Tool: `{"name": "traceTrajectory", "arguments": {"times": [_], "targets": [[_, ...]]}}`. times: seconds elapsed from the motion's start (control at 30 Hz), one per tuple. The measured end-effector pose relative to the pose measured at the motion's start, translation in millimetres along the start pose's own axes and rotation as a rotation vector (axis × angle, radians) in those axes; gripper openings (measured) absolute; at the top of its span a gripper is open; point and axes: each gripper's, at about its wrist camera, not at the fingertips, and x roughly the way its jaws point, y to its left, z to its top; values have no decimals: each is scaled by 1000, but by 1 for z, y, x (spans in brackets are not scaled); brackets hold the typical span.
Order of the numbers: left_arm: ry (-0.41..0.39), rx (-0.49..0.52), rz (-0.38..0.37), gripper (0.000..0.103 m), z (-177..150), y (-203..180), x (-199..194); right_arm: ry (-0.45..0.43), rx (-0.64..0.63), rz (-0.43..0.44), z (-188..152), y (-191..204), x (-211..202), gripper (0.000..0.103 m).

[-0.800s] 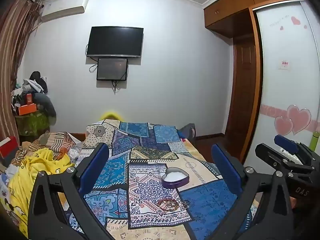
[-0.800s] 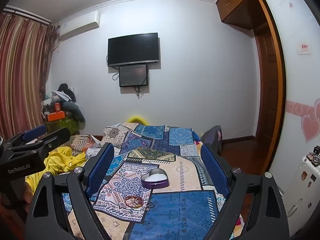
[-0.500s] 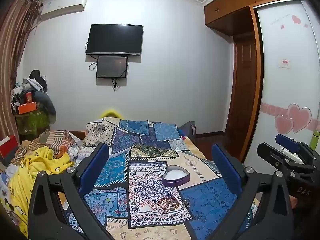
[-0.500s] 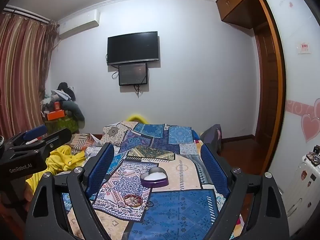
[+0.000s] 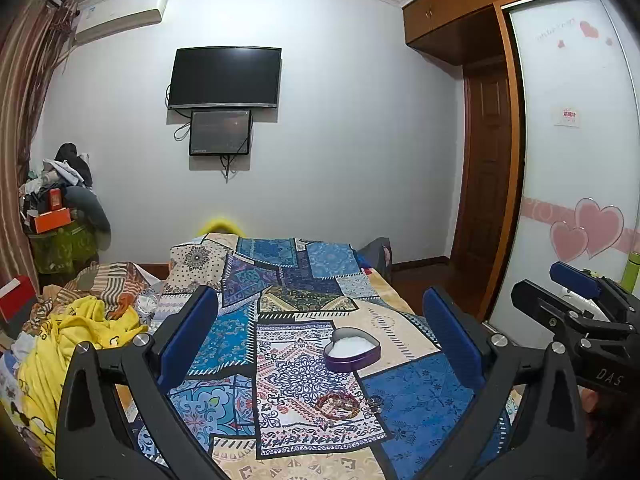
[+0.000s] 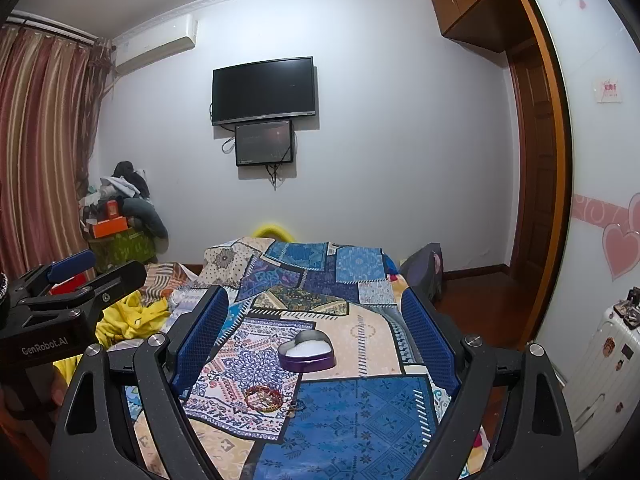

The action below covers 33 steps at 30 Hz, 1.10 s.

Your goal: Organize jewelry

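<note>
Hovering over patchwork bedspread (image 5: 416,396), left gripper (image 5: 320,336) and right gripper (image 6: 316,332) fingers apart, bracelet (image 5: 337,401) near heart-shaped box (image 5: 352,350)

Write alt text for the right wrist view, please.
The open right gripper is held above a patchwork bedspread, where a purple heart-shaped box sits open beyond a red beaded bracelet. The left gripper shows at the left edge.

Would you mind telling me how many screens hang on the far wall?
2: a large television high on the wall, and a smaller screen mounted directly beneath it. Both appear dark.
</note>
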Motion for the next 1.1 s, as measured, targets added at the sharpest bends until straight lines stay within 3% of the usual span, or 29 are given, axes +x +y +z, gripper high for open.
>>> {"name": "traceTrajectory", "arguments": {"times": [1.1], "targets": [[3,11,-3,103,-1,-4,3,4,4,5,-1,0,0,86]]}}
